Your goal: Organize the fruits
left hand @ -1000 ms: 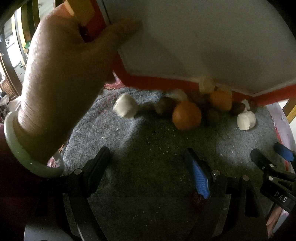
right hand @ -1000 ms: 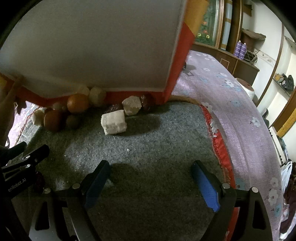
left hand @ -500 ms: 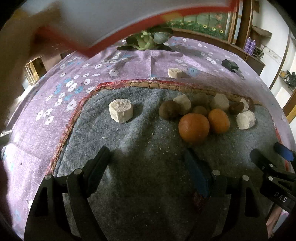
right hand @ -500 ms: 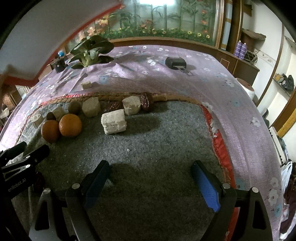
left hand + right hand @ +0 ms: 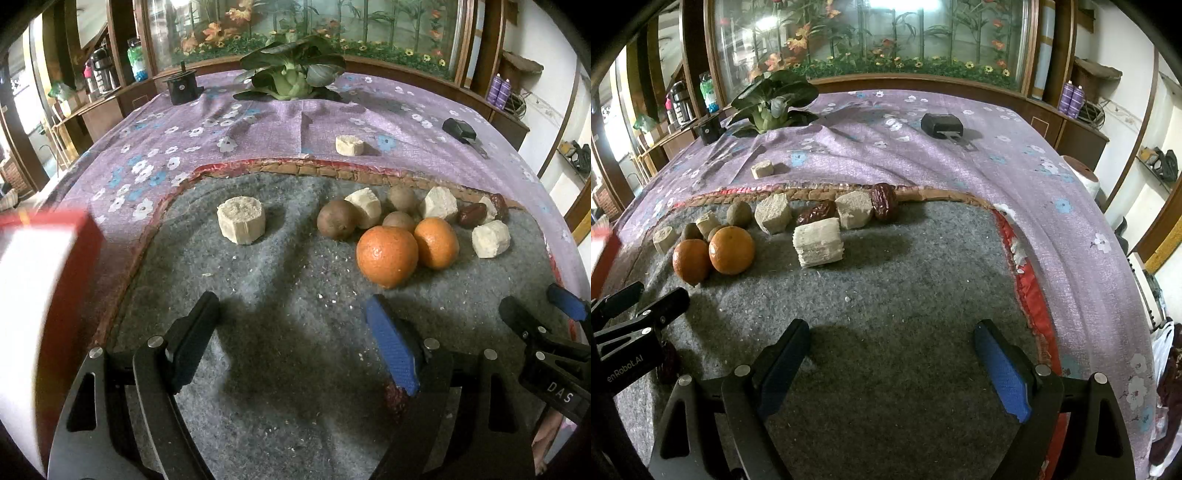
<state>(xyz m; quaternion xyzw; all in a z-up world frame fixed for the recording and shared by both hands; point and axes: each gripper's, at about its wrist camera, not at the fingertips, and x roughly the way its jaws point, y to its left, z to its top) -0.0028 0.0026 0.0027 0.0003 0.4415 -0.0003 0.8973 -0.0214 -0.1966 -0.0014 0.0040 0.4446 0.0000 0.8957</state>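
The blurred, seemingly red-edged box [image 5: 40, 266] has swung aside, uncovering the oranges [image 5: 387, 256]; both grippers [image 5: 293, 345] [image 5: 892, 363] gape empty.

Two bright orange oranges [image 5: 387, 255], brown kiwis [image 5: 337, 223], dark red dates [image 5: 884, 202] and pale cream chunks [image 5: 818, 246] sit on a speckled grey mat [image 5: 905, 295] with a red-brown edge. The cloth [image 5: 1015, 155] is purple with white and blue flowers. Tongs have one black pad, one blue.

A wood-framed glass panel [image 5: 871, 37] of painted flowers backs the table, beside white walls [image 5: 1137, 122] and possibly cluttered shelving [image 5: 74, 99].
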